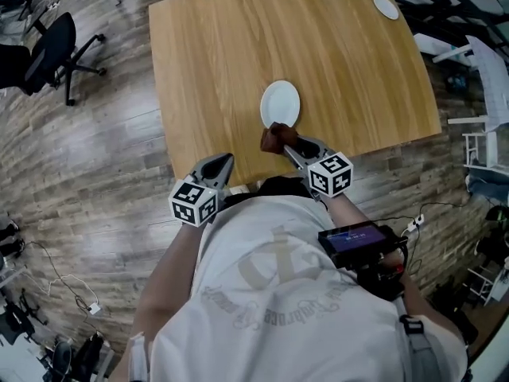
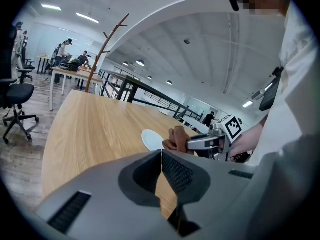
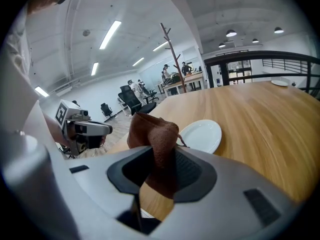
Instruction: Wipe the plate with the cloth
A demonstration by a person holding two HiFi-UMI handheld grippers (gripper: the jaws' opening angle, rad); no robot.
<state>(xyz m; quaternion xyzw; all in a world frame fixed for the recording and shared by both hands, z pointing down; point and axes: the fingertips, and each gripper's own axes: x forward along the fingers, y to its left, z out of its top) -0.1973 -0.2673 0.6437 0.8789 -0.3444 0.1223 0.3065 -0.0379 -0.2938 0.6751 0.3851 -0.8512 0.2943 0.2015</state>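
A white plate (image 1: 280, 103) lies on the wooden table (image 1: 334, 62) near its front edge. My right gripper (image 1: 284, 143) is shut on a brown cloth (image 1: 275, 137), which hangs bunched just in front of the plate's near rim. In the right gripper view the cloth (image 3: 154, 136) stands up between the jaws with the plate (image 3: 202, 135) beyond it. My left gripper (image 1: 223, 162) is shut and empty at the table's front edge, left of the cloth. From the left gripper view the plate (image 2: 152, 139) and the cloth (image 2: 176, 138) lie ahead.
A small white dish (image 1: 386, 6) sits at the table's far right corner. An office chair (image 1: 49, 50) stands on the wood floor to the left. Racks and equipment (image 1: 477, 94) crowd the right side. A coat stand (image 3: 171, 59) and people at desks are far off.
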